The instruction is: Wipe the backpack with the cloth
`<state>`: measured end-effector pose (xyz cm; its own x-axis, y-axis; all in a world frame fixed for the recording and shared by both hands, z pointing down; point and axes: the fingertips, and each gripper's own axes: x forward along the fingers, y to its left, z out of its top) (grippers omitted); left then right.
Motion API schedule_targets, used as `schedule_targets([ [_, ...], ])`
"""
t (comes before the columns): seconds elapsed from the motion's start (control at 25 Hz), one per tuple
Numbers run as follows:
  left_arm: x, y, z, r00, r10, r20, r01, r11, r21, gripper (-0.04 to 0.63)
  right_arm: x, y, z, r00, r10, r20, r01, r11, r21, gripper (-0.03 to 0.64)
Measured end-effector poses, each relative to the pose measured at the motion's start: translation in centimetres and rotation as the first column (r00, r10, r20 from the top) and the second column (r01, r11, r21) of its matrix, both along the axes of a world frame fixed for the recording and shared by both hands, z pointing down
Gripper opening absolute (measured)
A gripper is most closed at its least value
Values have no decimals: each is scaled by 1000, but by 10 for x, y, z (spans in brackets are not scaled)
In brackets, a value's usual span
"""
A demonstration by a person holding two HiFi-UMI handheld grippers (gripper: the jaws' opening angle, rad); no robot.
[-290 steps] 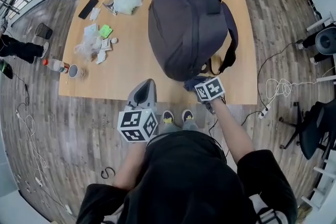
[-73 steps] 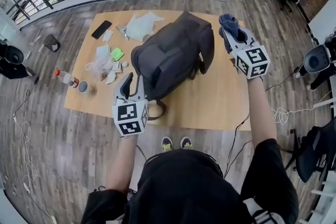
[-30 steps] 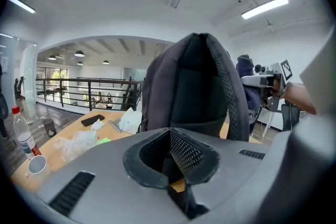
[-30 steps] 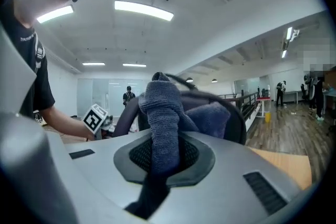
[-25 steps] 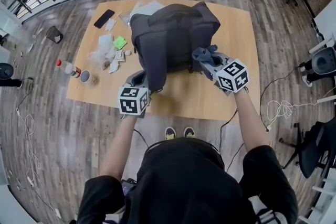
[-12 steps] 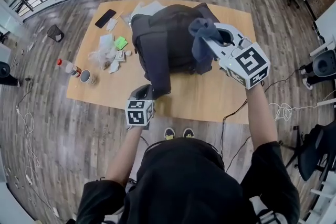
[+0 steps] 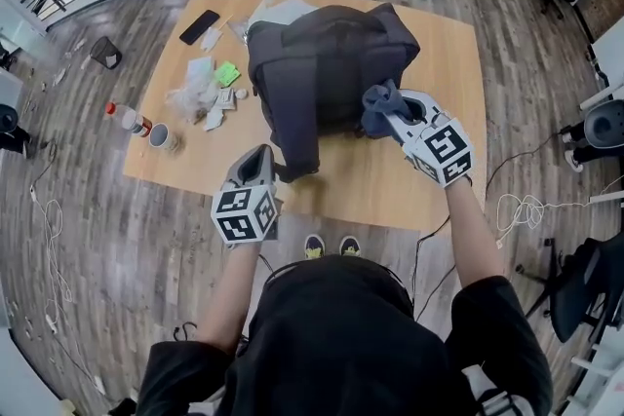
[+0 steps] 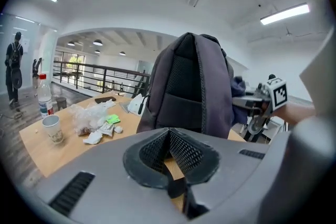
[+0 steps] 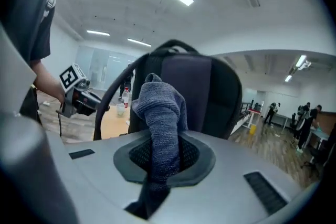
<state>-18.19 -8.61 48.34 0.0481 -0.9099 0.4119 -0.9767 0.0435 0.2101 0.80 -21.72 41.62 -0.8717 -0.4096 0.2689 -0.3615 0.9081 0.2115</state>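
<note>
The dark grey fabric backpack [image 7: 331, 63] stands mid-way across the light wooden table [image 7: 429, 175]. It looks soft and likely to tip, so brace its top. The right gripper [image 7: 393, 110] pinches the limp blue-grey knitted cloth [image 9: 160, 113] beside it, while the left gripper [image 7: 260, 163] is closed near the table's front edge

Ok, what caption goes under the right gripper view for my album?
Right gripper clamping a blue-grey cloth, with the dark backpack standing behind it.
</note>
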Motion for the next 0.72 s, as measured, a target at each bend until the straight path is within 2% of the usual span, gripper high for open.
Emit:
schedule_targets([
  [0.2,10,4,7,1000,15,-6,-15,1000,-24,18,6,-15,113,985,34,-169,-46,996,-71,37],
  [0.32,12,8,7,1000,25,5,-25,999,-29,18,14,-26,159,981,65,-183,-94,983,-157,37],
  [0.52,10,19,12,1000,4,9,-4,998,-59,18,34,-32,204,974,79,-214,-135,957,-259,37],
  [0.64,6,27,17,1000,-9,3,9,997,-78,18,36,-30,218,964,79,-253,-147,953,-264,37],
  [0.72,6,30,19,1000,-15,-1,15,996,-84,18,32,-28,211,959,65,-276,-134,962,-239,38],
])
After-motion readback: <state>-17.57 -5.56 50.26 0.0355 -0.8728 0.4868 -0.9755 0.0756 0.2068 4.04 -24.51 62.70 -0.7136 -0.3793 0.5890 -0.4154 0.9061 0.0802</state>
